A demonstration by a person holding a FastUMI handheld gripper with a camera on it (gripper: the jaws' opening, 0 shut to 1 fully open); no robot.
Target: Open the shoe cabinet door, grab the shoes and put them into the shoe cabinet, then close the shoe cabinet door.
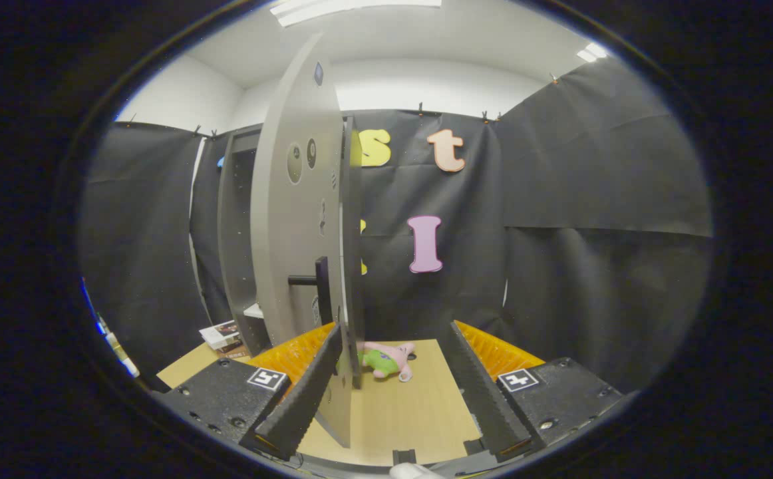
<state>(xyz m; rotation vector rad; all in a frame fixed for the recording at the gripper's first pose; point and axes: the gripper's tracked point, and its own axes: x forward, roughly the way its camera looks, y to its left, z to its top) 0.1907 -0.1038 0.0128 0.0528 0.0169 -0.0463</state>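
Observation:
The grey shoe cabinet (233, 233) stands to the left beyond the fingers. Its door (293, 219) is swung wide open and stands almost edge-on to me. A black bar handle (316, 283) sticks out from the door's face, a little above the left fingertip. My gripper (394, 329) is open. The door's free edge reaches down between the fingers, close against the left finger (307, 392), while the right finger (479, 386) stands well apart from it. Nothing is pressed between the fingers.
A pink and green plush toy (386, 359) lies on the light wooden table (413, 406) just beyond the door's edge. A stack of books (223, 334) sits on the table by the cabinet's foot. Black cloth walls close in behind and to the right.

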